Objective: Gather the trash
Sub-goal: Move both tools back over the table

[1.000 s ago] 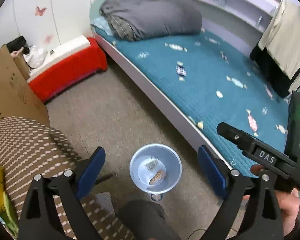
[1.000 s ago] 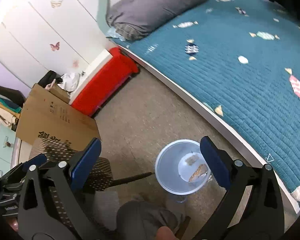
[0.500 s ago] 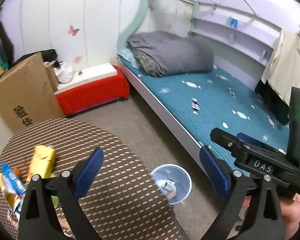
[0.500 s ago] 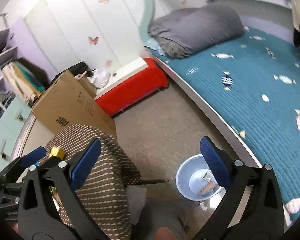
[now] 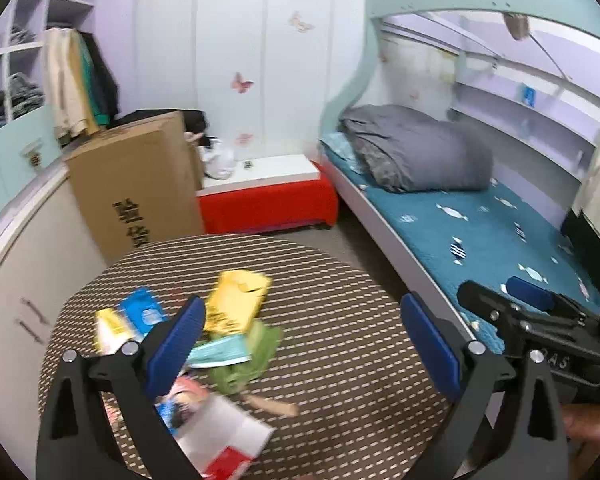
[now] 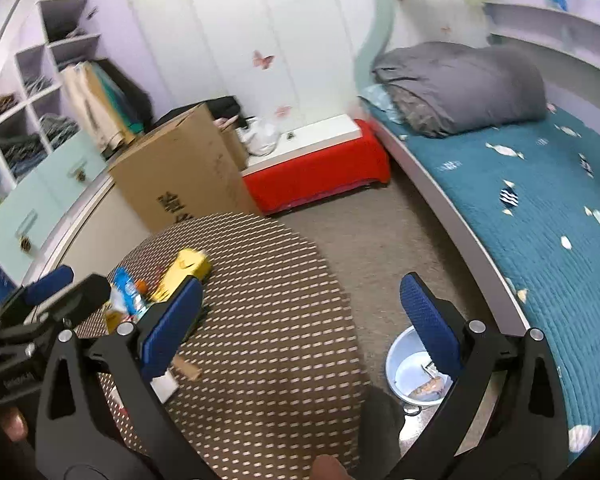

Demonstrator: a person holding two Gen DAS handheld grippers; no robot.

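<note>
Facing: your two grippers look over a round table in a small bedroom.
Table: brown woven top with pale dashes; wrappers lie on its left half, the right half is bare.
Trash: a yellow packet lies nearest the table's middle, with a blue packet just to its left; a green wrapper and a teal one overlap below the yellow, and a white and red pack lies at the near edge. All are blurred, so you cannot read any print.
Bin: a pale blue bin stands on the floor between table and bed, well apart from the wrappers; scraps lie at its bottom.
Left gripper: your left gripper hangs above the table with its blue pads spread wide and nothing between them; its left pad covers part of the pile.
Right gripper: your right gripper is also spread wide and bare, over the table's right edge, its right pad in front of the bin.
Floor: grey-brown carpet.
Bed: a teal quilt with a candy print, a folded grey duvet at the head.
Far side: a red bench with a white top stands against a white wall with butterfly stickers; a cardboard box stands beside it.
Left wall: open shelves hold folded clothes above mint drawers.
</note>
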